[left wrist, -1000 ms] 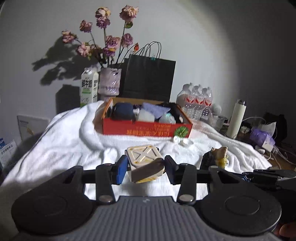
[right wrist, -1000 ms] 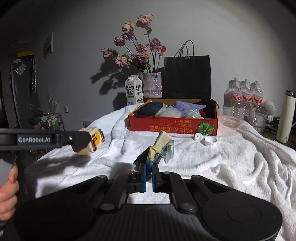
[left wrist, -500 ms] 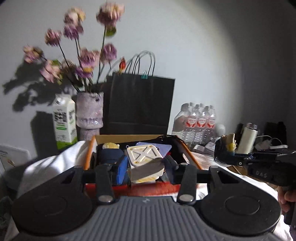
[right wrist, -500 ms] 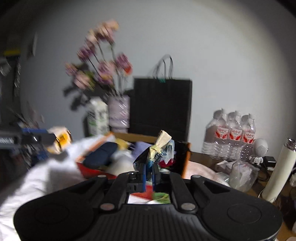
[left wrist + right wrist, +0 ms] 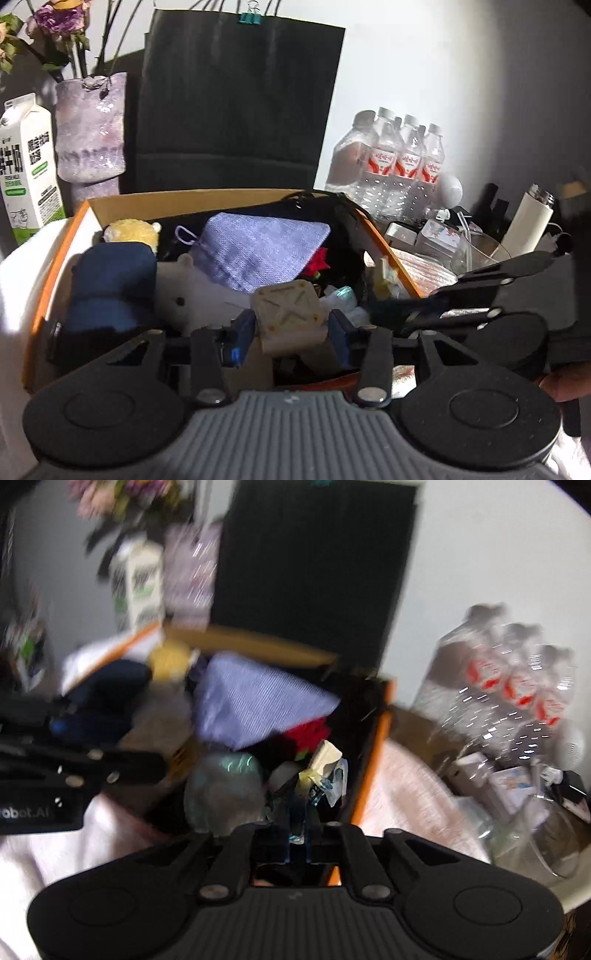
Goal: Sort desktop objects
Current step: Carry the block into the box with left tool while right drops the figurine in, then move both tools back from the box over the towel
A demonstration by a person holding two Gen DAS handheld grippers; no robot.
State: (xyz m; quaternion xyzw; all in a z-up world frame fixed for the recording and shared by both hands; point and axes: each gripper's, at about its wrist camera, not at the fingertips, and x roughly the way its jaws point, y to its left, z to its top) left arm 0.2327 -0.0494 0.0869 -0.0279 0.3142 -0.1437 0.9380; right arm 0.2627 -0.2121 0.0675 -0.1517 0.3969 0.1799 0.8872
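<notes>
Between the blue pads of the left gripper, a cream cube-shaped block with an X-pattern top face is clamped on two opposite sides, so the flat faces give the pads a square seat. The block hangs over the near edge of the orange cardboard box, at 6 o'clock of the box interior, a position suited to release into it.

Fingers of the right gripper stand narrow, pinching a small packet of crumpled yellow and clear wrapping by its lower end; the thin material accounts for the near-closed gap. This packet is held over the box's right half, near the orange wall at 3 o'clock. The right view is motion-blurred, so fine detail of the packet cannot be told.

Box contents: a lilac fabric pouch at centre, a dark blue roll at 9 o'clock, a yellow plush item at 11 o'clock.

Outside the box: a black paper bag at 12 o'clock, a milk carton at 10 o'clock, water bottles at 2 o'clock.
</notes>
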